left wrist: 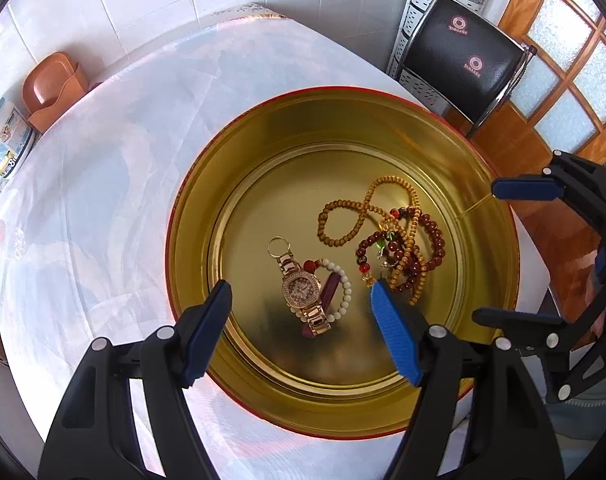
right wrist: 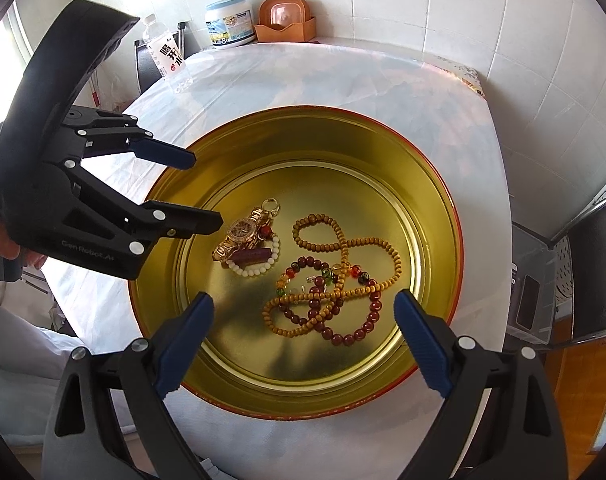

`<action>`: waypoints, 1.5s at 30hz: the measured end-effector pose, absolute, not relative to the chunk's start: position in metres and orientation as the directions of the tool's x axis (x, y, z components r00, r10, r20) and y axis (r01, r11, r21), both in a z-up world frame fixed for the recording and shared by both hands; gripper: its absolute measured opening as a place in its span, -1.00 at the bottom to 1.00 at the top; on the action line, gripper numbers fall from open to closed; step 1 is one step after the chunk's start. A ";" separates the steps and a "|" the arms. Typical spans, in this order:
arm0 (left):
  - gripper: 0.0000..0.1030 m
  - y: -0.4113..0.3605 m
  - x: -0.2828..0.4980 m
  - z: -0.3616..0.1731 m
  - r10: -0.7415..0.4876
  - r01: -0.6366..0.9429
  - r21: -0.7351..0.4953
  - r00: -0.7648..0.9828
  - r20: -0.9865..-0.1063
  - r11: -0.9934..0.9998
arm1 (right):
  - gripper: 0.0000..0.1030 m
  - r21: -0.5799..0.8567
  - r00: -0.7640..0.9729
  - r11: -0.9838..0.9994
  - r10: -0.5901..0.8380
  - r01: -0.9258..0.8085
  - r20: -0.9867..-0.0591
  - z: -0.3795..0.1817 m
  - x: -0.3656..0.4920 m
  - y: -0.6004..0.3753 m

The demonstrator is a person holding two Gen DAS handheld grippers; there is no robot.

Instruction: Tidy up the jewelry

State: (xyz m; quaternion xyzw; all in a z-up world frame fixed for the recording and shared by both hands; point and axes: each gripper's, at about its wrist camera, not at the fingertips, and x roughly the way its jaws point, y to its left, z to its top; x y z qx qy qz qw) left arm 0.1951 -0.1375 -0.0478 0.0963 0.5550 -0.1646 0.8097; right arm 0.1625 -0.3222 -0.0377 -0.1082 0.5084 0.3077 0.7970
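A round gold tin (left wrist: 499,240) (right wrist: 435,184) with a red outside sits on the white-clothed table. In it lie a gold watch (left wrist: 303,290) (right wrist: 241,232), a white bead bracelet (left wrist: 345,284) (right wrist: 273,258), a small purple piece (left wrist: 330,286) (right wrist: 250,257), a long tan wooden bead string (left wrist: 345,220) (right wrist: 367,248) and a dark red bead bracelet (left wrist: 431,240) (right wrist: 343,336) tangled with it. My left gripper (left wrist: 299,300) (right wrist: 201,190) is open and empty over the tin's near-left side, above the watch. My right gripper (right wrist: 303,320) (left wrist: 499,252) is open and empty over the tangled beads.
A water bottle (right wrist: 167,56), a white tub (right wrist: 229,20) (left wrist: 7,140) and an orange holder (right wrist: 285,18) (left wrist: 53,88) stand at the table's far edge by the tiled wall. A black chair (left wrist: 463,60) and a wooden door (left wrist: 563,60) are beside the table.
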 end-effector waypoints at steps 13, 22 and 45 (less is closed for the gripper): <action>0.39 -0.139 0.180 -0.035 -0.087 0.349 0.075 0.427 -0.900 0.934 | 0.81 0.129 0.297 0.775 0.382 -0.619 -0.875 -0.034 0.158 -0.318; 0.53 -0.135 0.182 -0.026 -0.182 0.353 -0.017 0.441 -0.879 0.936 | 0.81 0.134 0.299 0.777 0.387 -0.614 -0.872 -0.031 0.157 -0.318; 0.86 -0.140 0.180 -0.032 -0.162 0.366 0.019 0.459 -0.874 0.930 | 0.92 0.140 0.295 0.759 0.407 -0.636 -0.865 -0.032 0.155 -0.316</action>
